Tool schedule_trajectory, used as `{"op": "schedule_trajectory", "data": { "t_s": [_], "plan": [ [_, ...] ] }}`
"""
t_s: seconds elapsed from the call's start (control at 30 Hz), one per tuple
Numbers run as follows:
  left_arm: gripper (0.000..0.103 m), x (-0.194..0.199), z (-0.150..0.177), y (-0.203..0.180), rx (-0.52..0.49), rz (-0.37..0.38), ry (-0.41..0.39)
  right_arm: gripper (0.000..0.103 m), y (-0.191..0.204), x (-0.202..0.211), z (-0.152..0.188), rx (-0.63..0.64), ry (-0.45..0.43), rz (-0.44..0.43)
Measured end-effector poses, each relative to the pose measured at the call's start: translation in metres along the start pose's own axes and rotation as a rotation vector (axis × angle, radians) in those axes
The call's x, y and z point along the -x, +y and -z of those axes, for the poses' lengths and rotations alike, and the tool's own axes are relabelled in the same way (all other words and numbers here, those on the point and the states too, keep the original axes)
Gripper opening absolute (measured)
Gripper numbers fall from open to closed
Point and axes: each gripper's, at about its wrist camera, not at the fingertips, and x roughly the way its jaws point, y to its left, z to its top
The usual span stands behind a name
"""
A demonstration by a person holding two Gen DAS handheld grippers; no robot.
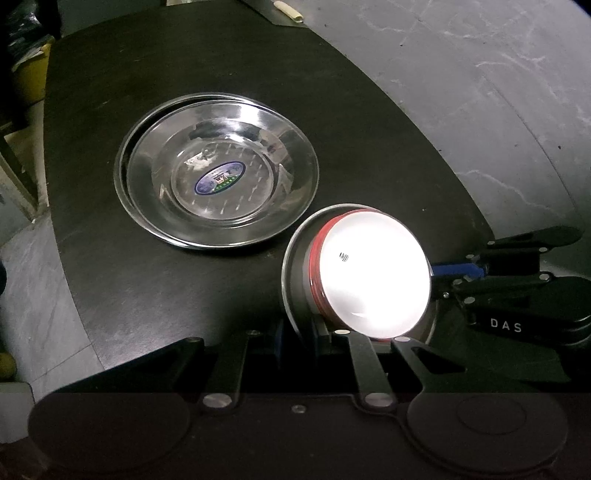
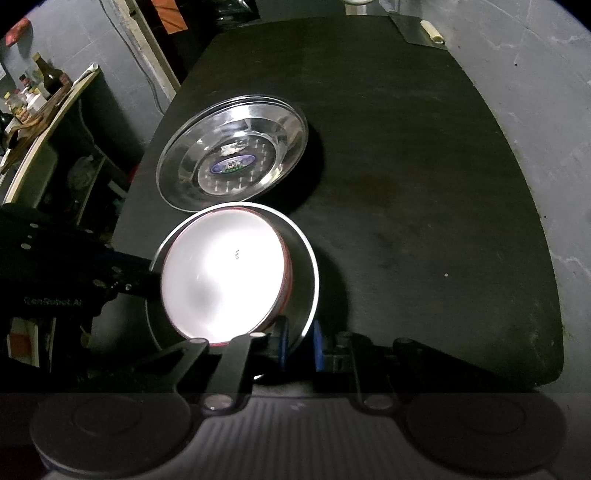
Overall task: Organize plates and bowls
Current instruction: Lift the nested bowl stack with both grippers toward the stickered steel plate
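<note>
A steel bowl (image 1: 295, 258) holds a white bowl with a red outside (image 1: 373, 277), nested and leaning a little inside it. My left gripper (image 1: 300, 332) is shut on the steel bowl's near rim, with one blue pad outside the wall and one inside. My right gripper (image 1: 439, 275) is shut on the opposite side. In the right wrist view, my right gripper (image 2: 300, 345) pinches the steel bowl (image 2: 310, 273) beside the white bowl (image 2: 221, 277), and my left gripper (image 2: 153, 271) comes in from the left. Stacked steel plates (image 1: 218, 173) (image 2: 232, 155) lie just beyond, a blue label in the top one.
Everything sits on a black table (image 1: 369, 129) with rounded edges, and grey marbled floor lies around it. A small cream object (image 2: 432, 31) lies at the table's far edge. A shelf with bottles (image 2: 44, 85) stands to the left, and a yellow bin (image 1: 33, 77) is beside the table.
</note>
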Motion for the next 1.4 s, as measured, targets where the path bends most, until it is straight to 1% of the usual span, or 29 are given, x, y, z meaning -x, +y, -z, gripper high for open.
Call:
{"op": "schedule_trajectory", "data": {
  "t_s": [0.37,0.87,1.4],
  "plan": [
    [0.015,0.002,0.000,-0.004,-0.017,0.014,-0.013,0.016,-0.003,0.007,0.003,-0.016,-0.012,0.003],
    [0.014,0.013,-0.007,-0.010,-0.040,0.039,-0.055,0.016,-0.011,0.026,0.002,-0.056,-0.055,0.005],
    [0.014,0.021,-0.020,-0.007,-0.029,0.045,-0.093,0.016,-0.013,0.032,-0.017,-0.038,-0.091,0.014]
  ]
}}
